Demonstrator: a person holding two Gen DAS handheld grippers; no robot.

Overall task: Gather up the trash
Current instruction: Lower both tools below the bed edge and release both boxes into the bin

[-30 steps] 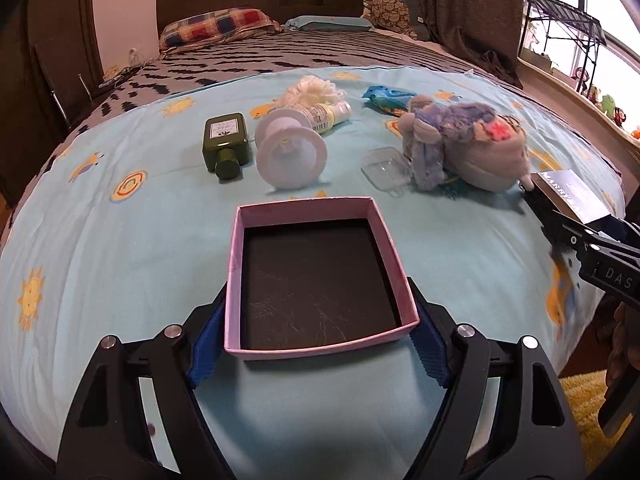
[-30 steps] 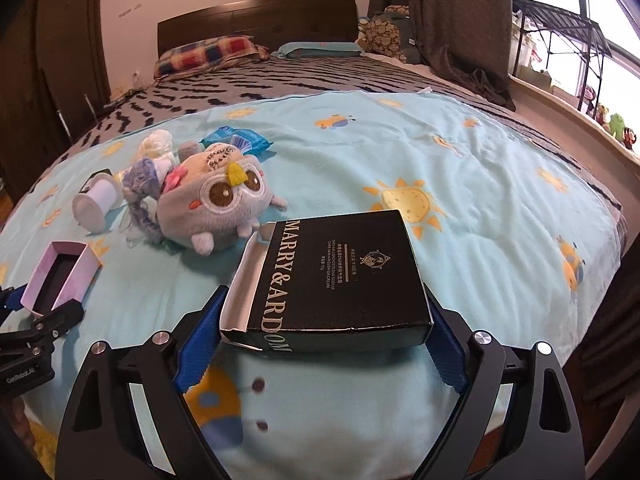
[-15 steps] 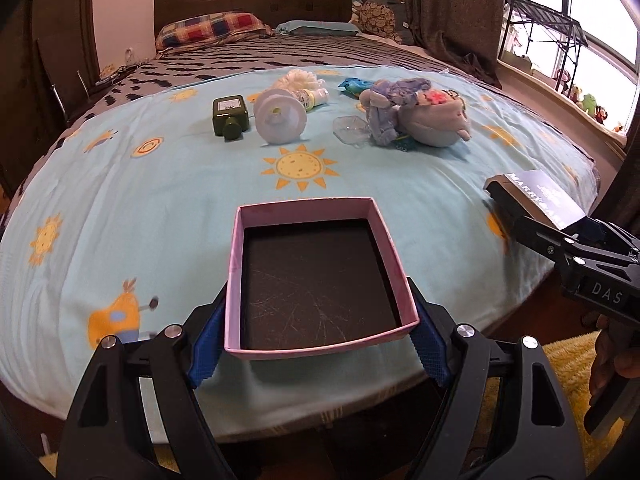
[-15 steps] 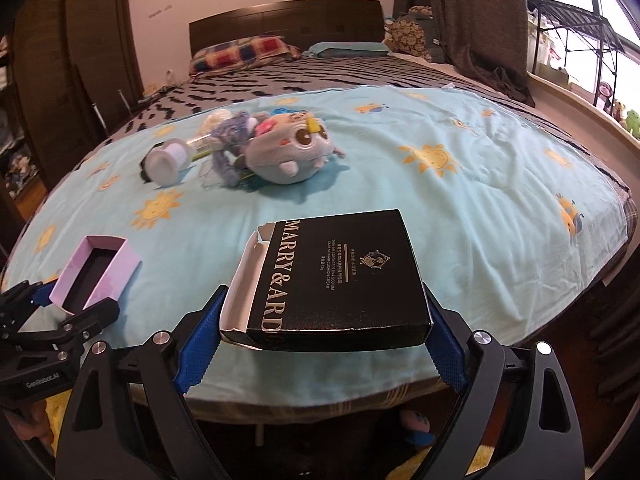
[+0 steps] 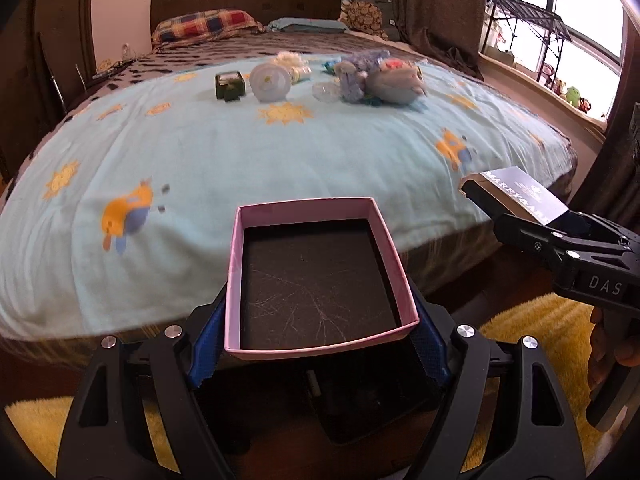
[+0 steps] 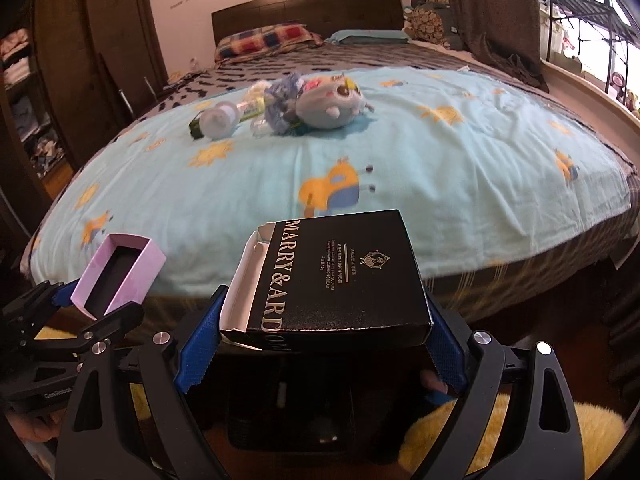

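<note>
Beyond the foot edge of the bed [image 5: 300, 152], a blurred cluster with a plush toy [image 5: 394, 80] is seen toward the headboard. An open pink box [image 5: 320, 276] is clamped by the left gripper [image 5: 318, 344], a black carton [image 6: 340, 280] by the right gripper [image 6: 320, 354]. What lies beneath them is hidden.

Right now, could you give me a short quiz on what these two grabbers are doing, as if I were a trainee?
1. True or false: the left gripper holds an open pink box.
2. What word starts the print on the black carton in the right gripper?
3. What lies beside the plush owl on the blue bedsheet: (a) a white spool, (b) a shoe, (c) a plate?

Key: 1 true; 2 MARRY; 3 a.
</note>
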